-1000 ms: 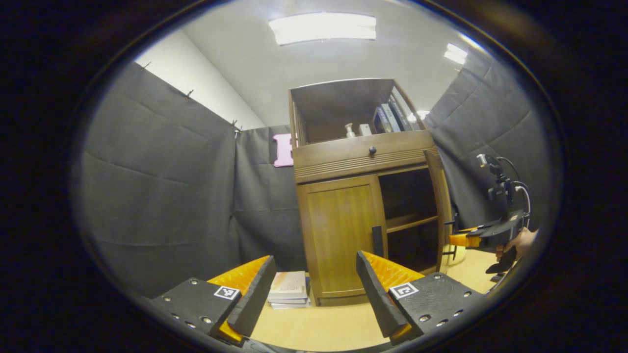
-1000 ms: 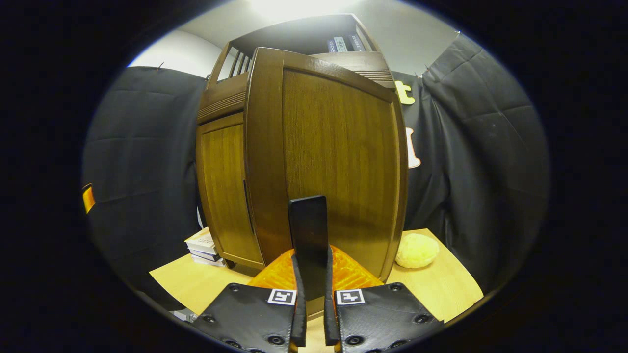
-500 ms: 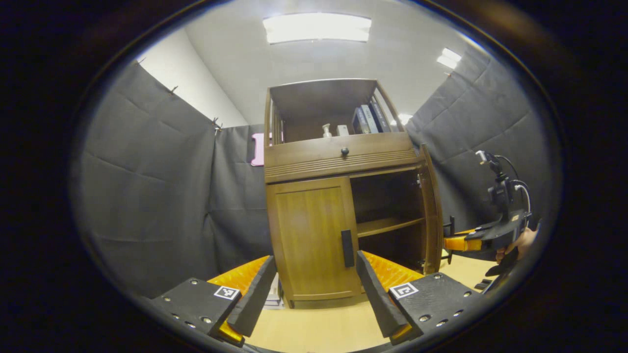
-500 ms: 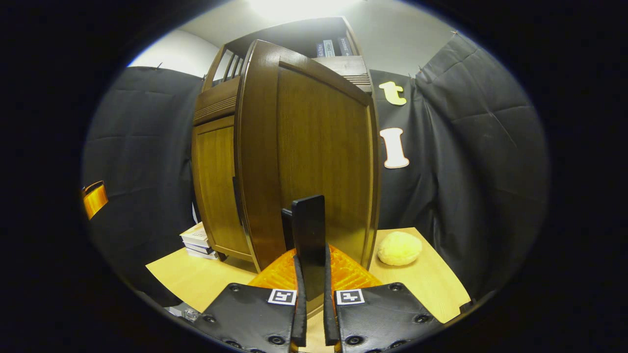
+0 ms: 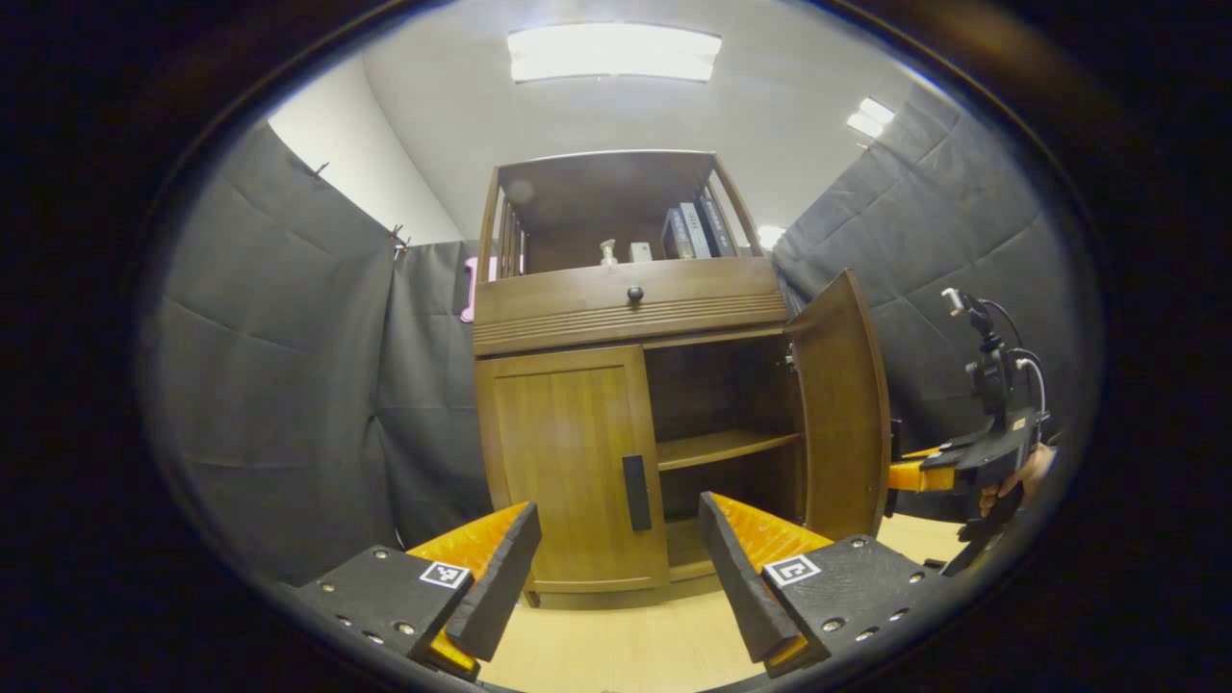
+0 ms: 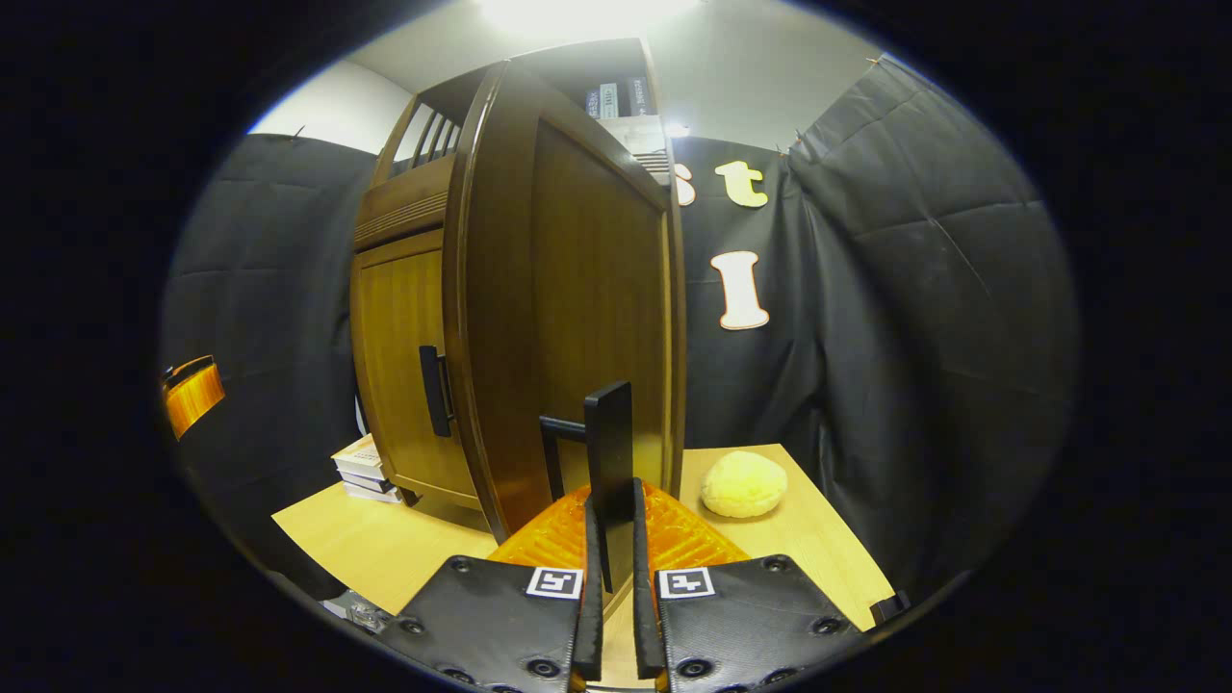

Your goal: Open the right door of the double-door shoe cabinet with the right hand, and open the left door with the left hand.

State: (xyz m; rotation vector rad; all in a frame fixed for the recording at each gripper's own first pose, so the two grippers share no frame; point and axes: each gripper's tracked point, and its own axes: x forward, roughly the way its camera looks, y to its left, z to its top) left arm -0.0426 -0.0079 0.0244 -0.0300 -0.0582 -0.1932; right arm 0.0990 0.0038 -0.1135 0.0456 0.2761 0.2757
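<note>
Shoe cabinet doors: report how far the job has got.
Done: the right door stands swung out, baring the inner shelf. In hand: the right tool is shut on the right door handle. Left: the left door sits closed; the left tool is open, short of the left door handle.

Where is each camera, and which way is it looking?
Left gripper view: rides the open left gripper, low before the cabinet, facing the shut left door; the right gripper and a hand show far right.
Right gripper view: rides the right gripper, shut on the right door's handle, facing the open right door.
Shared: both doors, the cabinet.
</note>
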